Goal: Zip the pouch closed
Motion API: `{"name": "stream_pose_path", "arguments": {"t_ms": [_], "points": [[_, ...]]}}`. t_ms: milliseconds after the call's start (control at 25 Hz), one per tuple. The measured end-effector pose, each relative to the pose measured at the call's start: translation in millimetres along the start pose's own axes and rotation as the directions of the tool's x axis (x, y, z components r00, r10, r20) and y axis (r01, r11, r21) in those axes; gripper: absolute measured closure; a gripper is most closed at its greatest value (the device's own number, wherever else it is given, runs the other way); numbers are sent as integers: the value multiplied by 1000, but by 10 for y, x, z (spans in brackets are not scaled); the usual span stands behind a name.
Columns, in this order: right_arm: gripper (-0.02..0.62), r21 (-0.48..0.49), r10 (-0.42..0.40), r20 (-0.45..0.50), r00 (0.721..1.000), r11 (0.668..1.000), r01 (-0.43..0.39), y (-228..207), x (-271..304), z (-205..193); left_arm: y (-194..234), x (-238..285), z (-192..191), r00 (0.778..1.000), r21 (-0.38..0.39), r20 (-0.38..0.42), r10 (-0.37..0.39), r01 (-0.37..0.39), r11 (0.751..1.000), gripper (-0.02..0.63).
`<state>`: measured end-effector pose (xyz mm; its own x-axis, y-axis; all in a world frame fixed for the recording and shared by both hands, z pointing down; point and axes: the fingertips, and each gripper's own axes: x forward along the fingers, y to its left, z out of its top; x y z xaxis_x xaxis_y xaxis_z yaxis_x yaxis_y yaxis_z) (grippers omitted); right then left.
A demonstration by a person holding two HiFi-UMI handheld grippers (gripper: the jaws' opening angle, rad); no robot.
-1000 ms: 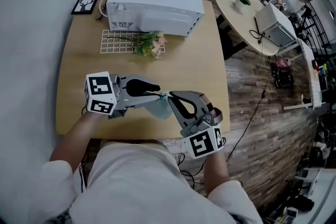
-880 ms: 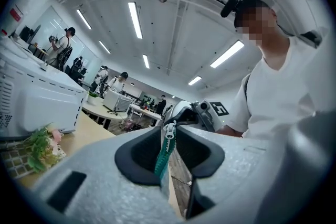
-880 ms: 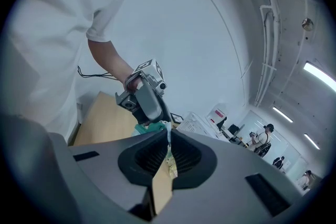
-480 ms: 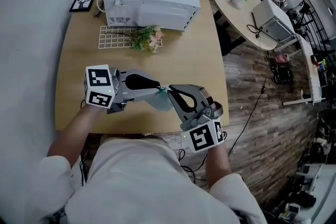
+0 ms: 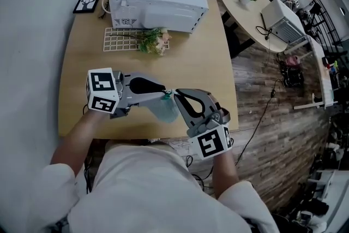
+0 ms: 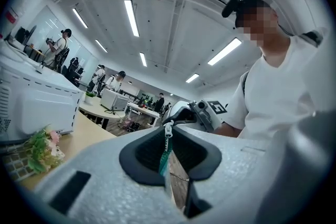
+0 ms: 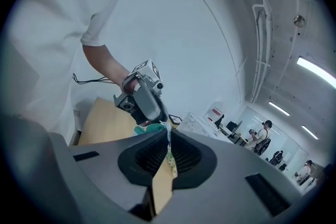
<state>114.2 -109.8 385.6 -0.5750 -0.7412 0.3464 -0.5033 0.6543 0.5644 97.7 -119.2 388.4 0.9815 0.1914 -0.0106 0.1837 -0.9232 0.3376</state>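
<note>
pouch (image 5: 163, 111) is mid-air over the bench's (image 5: 87, 73) near edge, between both grippers: left gripper (image 5: 166, 94) jaws have just been closing and pinch the zipper pull (image 6: 168, 128), right gripper (image 5: 177, 99) is clamped on the pouch's top edge.

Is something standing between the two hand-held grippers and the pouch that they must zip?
Nothing visible does. The jaws of the left hand-held gripper have just been closing, with the zipper pull pinched between them, and the right hand-held gripper is shut on the edge of the pouch.
</note>
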Motion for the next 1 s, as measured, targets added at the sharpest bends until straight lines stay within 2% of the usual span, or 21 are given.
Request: {"name": "stream_pose_path", "arguments": {"t_ms": [280,400,680,1000], "points": [[577,59,-30,54,998,998,26,-44,-2,111,-28,-61,46,1000,20,-12,9,-9,1000,554],[577,59,-38,56,998,998,35,-42,-1,126,-45,-71,50,1000,48,-19,1,0,999,554],[577,123,-67,73,995,991,58,-105,-28,119,-35,-114,47,1000,26,-6,8,-8,1000,555],[577,153,-91,75,993,985,79,-119,-47,86,-29,-94,41,1000,55,-26,13,-11,998,555]]}}
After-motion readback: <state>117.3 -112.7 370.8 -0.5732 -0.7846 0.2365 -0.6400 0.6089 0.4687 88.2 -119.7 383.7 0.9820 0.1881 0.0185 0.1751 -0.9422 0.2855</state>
